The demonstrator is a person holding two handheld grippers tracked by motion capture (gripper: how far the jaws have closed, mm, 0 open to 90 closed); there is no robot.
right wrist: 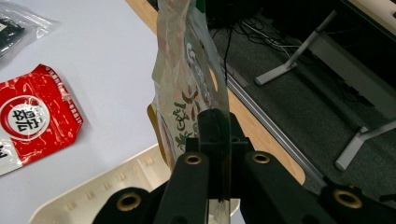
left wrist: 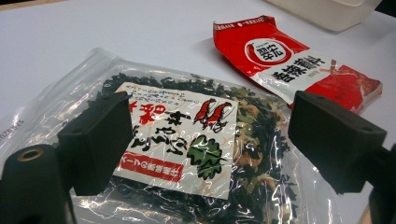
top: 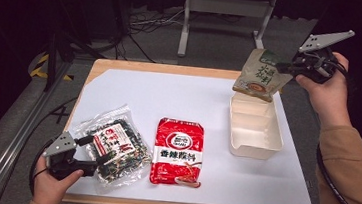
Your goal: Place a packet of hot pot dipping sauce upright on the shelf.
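Three packets: right gripper (top: 283, 67) pinches one tan packet (top: 260, 74); left gripper (top: 92, 154) spread over seaweed bag (top: 114, 146).

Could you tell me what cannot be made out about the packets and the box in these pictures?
- Beige packet: its gripped edge is hidden between the right gripper jaws, right gripper view.
- White box: cut off by the bottom edge, right gripper view.
- Seaweed bag: label text too small, high view.

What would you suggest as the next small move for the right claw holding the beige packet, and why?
Probably lower it: the right claw is shut on the beige packet, which hangs with its bottom edge just over the far end of the white container, not yet inside.
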